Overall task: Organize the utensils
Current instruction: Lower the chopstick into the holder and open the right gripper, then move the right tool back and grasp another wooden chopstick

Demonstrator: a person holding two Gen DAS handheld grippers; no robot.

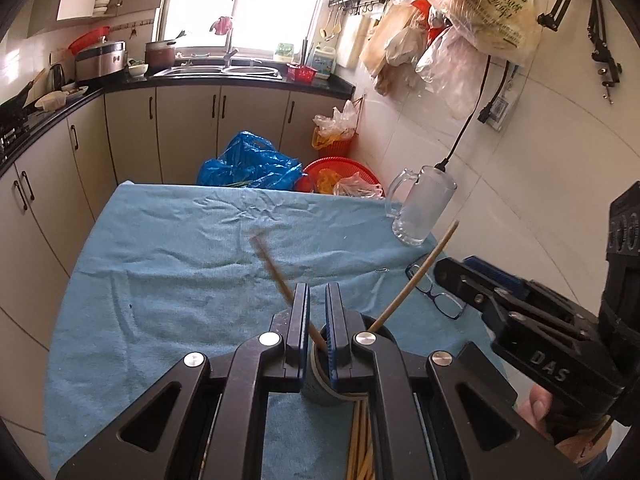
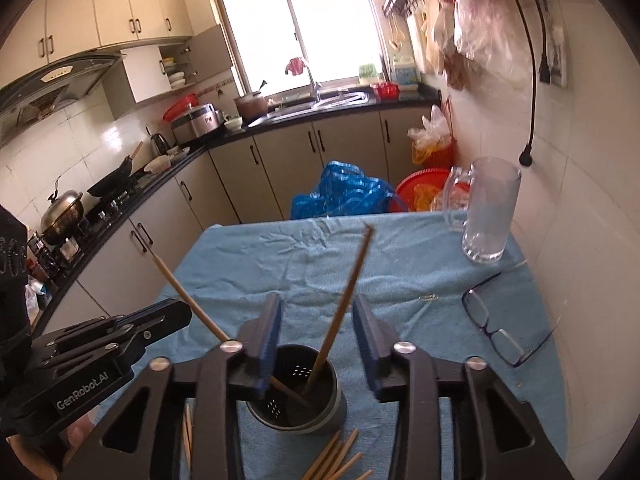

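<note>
A dark perforated utensil holder (image 2: 296,392) stands on the blue cloth near the front edge. My left gripper (image 1: 317,292) is shut on a wooden chopstick (image 1: 272,264), whose lower end dips into the holder (image 1: 320,384). In the right wrist view the left gripper (image 2: 176,314) comes in from the left with that chopstick (image 2: 180,288). My right gripper (image 2: 318,340) stands open over the holder. A second chopstick (image 2: 348,292) leans inside the holder between its pads without touching them. It also shows in the left wrist view (image 1: 416,276), beside the right gripper (image 1: 464,270). Several loose chopsticks (image 2: 332,460) lie in front of the holder.
A glass mug (image 2: 488,216) stands at the table's far right corner. Eyeglasses (image 2: 496,320) and a paper clip (image 2: 428,298) lie on the blue cloth (image 2: 260,264) to the right. A blue bag (image 2: 344,192) and red basket (image 2: 420,184) sit beyond the far edge. A tiled wall runs along the right.
</note>
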